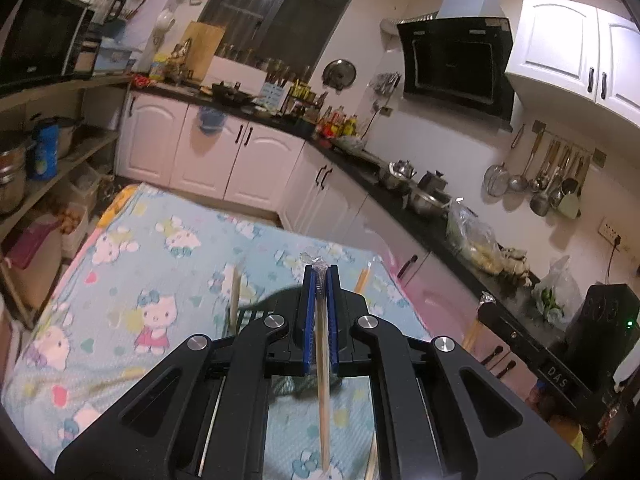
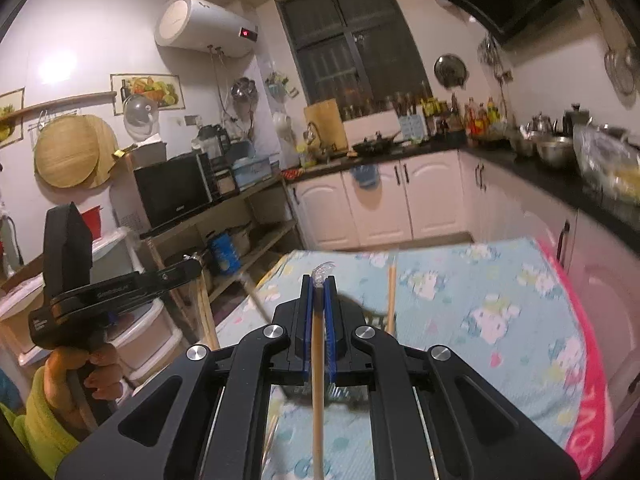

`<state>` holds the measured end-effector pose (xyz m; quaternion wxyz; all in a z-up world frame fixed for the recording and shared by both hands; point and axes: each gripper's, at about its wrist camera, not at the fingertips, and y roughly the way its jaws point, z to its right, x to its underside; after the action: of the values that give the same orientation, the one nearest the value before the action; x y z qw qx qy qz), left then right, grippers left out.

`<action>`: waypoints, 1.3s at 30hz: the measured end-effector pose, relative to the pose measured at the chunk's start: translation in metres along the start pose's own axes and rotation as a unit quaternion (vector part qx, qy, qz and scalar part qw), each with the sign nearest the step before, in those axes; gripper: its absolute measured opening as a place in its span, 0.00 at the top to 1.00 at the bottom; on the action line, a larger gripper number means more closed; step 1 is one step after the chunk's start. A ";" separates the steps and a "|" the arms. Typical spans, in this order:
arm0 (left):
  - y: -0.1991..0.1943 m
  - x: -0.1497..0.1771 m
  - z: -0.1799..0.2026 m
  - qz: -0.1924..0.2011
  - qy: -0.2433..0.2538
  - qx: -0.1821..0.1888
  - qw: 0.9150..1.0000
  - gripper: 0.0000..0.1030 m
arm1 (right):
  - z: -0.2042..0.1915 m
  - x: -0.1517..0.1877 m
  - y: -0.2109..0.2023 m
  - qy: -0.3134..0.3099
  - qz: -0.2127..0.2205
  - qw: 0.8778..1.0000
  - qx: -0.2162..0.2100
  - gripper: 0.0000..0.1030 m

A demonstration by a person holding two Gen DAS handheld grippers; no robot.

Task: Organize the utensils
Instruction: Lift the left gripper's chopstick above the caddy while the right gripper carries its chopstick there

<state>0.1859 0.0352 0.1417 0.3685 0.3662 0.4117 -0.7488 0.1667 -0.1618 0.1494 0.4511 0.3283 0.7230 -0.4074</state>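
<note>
My left gripper [image 1: 319,276] is shut on a plastic-wrapped pair of wooden chopsticks [image 1: 323,392], held along the blue pads above the table. My right gripper [image 2: 319,282] is shut on another wrapped pair of chopsticks [image 2: 317,392], also held lengthwise. A dark slotted utensil holder [image 1: 250,314] stands on the table under the left gripper, with wrapped chopsticks [image 1: 234,292] upright in it. In the right wrist view the holder [image 2: 340,394] is mostly hidden behind the gripper, with chopsticks [image 2: 391,292] sticking up. The left gripper also shows at the left of the right wrist view [image 2: 192,266].
The table carries a light blue cartoon-cat cloth [image 1: 132,272] with a pink edge [image 2: 588,360]. White cabinets and a black counter [image 1: 400,196] crowded with pots and bags run along the far and right sides. Open shelves [image 2: 248,216] stand to the left.
</note>
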 end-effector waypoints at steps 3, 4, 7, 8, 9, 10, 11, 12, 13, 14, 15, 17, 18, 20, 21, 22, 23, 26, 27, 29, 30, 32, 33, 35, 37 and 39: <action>0.003 -0.011 0.006 0.019 0.009 -0.005 1.000 0.99 | 0.000 -0.013 0.006 -0.004 0.012 1.000 -0.002 0.94; 0.004 -0.016 0.009 0.027 0.014 -0.009 0.999 0.99 | 0.000 -0.016 0.008 -0.006 0.014 1.000 -0.001 0.94; 0.006 -0.026 0.013 0.044 0.024 -0.017 0.999 0.99 | -0.002 -0.027 0.015 -0.015 0.024 1.000 0.003 0.94; 0.008 -0.030 0.014 0.049 0.026 -0.019 0.998 0.99 | -0.002 -0.030 0.018 -0.018 0.027 0.999 0.005 0.94; 0.010 -0.034 0.015 0.054 0.029 -0.023 0.998 0.99 | -0.002 -0.034 0.021 -0.018 0.030 0.999 0.007 0.94; 0.011 -0.037 0.015 0.058 0.030 -0.025 0.998 0.99 | -0.002 -0.037 0.023 -0.019 0.032 0.999 0.007 0.94; 0.012 -0.042 0.015 0.064 0.031 -0.027 0.997 0.99 | -0.002 -0.041 0.027 -0.018 0.035 0.999 0.009 0.94; 0.013 -0.045 0.014 0.066 0.031 -0.027 0.997 0.99 | -0.002 -0.043 0.029 -0.017 0.037 0.999 0.011 0.94; 0.015 -0.049 0.012 0.069 0.031 -0.026 0.997 0.99 | -0.001 -0.047 0.032 -0.015 0.040 0.999 0.015 0.94; 0.016 -0.052 0.011 0.071 0.030 -0.026 0.997 0.99 | 0.000 -0.050 0.035 -0.013 0.045 0.999 0.020 0.94; 0.017 -0.056 0.009 0.074 0.028 -0.027 0.997 0.99 | 0.001 -0.053 0.039 -0.012 0.048 0.998 0.024 0.94; 0.019 -0.061 0.006 0.081 0.025 -0.030 0.996 0.99 | 0.004 -0.057 0.044 -0.013 0.053 0.998 0.032 0.94; 0.020 -0.062 0.005 0.085 0.024 -0.032 0.996 0.99 | 0.005 -0.059 0.047 -0.012 0.054 0.998 0.034 0.94; 0.022 -0.066 0.004 0.097 0.027 -0.044 0.994 0.99 | 0.008 -0.061 0.054 -0.007 0.056 0.998 0.036 0.94; 0.024 -0.066 0.004 0.102 0.031 -0.048 0.993 0.99 | 0.010 -0.062 0.058 -0.005 0.057 0.998 0.038 0.94; 0.025 -0.067 0.005 0.105 0.035 -0.050 0.993 0.99 | 0.012 -0.062 0.060 -0.004 0.059 0.998 0.039 0.94; 0.029 -0.065 0.005 0.107 0.039 -0.053 0.992 0.99 | 0.014 -0.062 0.063 -0.002 0.061 0.997 0.041 0.94; 0.037 -0.058 0.005 0.113 0.051 -0.060 0.990 0.99 | 0.019 -0.059 0.072 0.004 0.068 0.997 0.048 0.94; 0.039 -0.055 0.005 0.114 0.054 -0.064 0.990 0.99 | 0.019 -0.058 0.075 0.005 0.068 0.996 0.050 0.94; 0.044 -0.047 0.004 0.116 0.058 -0.069 0.989 0.99 | 0.021 -0.053 0.081 0.000 0.069 0.996 0.058 0.94; 0.047 -0.043 0.003 0.116 0.061 -0.072 0.989 0.99 | 0.021 -0.051 0.083 -0.004 0.070 0.996 0.062 0.94; 0.051 -0.036 0.000 0.115 0.061 -0.075 0.989 0.99 | 0.021 -0.045 0.088 -0.013 0.073 0.995 0.068 0.94; 0.053 -0.034 -0.002 0.112 0.061 -0.073 0.989 0.99 | 0.022 -0.042 0.090 -0.013 0.073 0.995 0.071 0.94; 0.057 -0.027 -0.005 0.109 0.060 -0.075 0.989 0.99 | 0.022 -0.036 0.094 -0.017 0.072 0.994 0.076 0.94; 0.061 -0.022 -0.008 0.106 0.059 -0.075 0.990 0.99 | 0.023 -0.030 0.098 -0.015 0.072 0.994 0.078 0.94; 0.063 -0.016 -0.012 0.104 0.056 -0.079 0.990 0.99 | 0.024 -0.024 0.100 -0.015 0.075 0.994 0.081 0.94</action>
<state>0.2504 0.0252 0.1289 0.4484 0.4179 0.4492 -0.6501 0.2689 -0.1400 0.1360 0.4635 0.4108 0.6541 -0.4344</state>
